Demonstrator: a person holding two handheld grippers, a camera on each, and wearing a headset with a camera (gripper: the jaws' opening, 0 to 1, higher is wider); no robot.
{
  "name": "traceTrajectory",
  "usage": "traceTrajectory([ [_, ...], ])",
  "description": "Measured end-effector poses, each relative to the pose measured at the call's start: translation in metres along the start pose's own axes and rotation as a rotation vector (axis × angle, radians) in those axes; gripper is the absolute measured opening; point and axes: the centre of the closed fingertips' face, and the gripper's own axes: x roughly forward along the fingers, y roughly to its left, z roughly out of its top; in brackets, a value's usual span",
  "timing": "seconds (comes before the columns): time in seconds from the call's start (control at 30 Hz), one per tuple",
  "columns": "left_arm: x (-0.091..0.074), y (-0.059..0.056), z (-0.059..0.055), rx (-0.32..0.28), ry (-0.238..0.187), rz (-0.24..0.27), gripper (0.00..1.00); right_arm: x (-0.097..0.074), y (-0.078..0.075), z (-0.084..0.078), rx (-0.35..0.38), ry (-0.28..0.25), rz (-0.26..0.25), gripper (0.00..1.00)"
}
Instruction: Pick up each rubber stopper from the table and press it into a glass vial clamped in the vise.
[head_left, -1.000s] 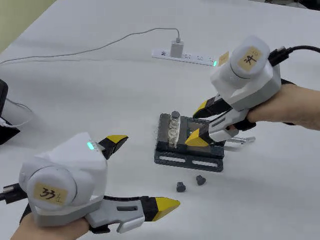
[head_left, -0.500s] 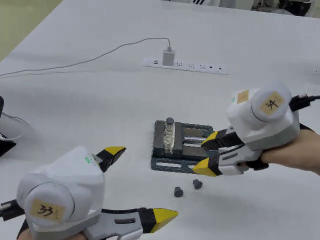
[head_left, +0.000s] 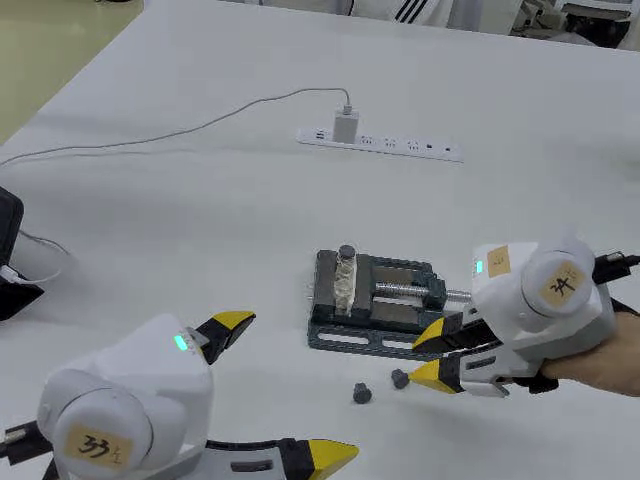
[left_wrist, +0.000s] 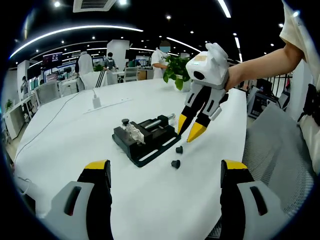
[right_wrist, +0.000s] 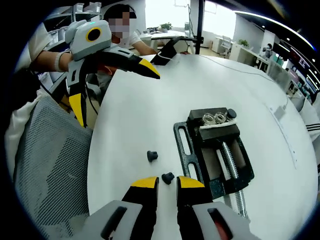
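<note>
Because the nearer rubber stopper (right_wrist: 168, 177) lies on the bench (head_left: 200, 220) just ahead of the right claw (head_left: 418, 360), almost on the line between its yellow tips, we judge a short push forward would set the jaws either side of it. That claw is parted only narrowly and grips nothing. We cannot tell which way up the stopper sits. The second stopper (head_left: 362, 394) lies near it, farther from the vise (head_left: 385, 312), where two open glass vials (right_wrist: 214, 118) stand clamped beside a plugged vial (right_wrist: 231, 114). Our left claw (head_left: 292, 388), spread wide and empty, is well apart.
</note>
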Motion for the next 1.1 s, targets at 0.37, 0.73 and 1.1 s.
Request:
traceTrajectory([
  [0.37, 0.002, 0.0, -0.004, -0.008, 0.012, -0.002, 0.89, 0.012, -0.006, -0.011, -0.091, 0.064, 0.033, 0.02],
  [0.73, 0.004, 0.001, -0.006, -0.018, 0.014, 0.0, 0.89, 0.019, -0.003, -0.008, -0.146, 0.084, 0.076, 0.02],
  [1.1, 0.003, 0.003, -0.008, -0.026, 0.016, 0.004, 0.89, 0.022, 0.002, -0.006, -0.161, 0.089, 0.1, 0.0],
])
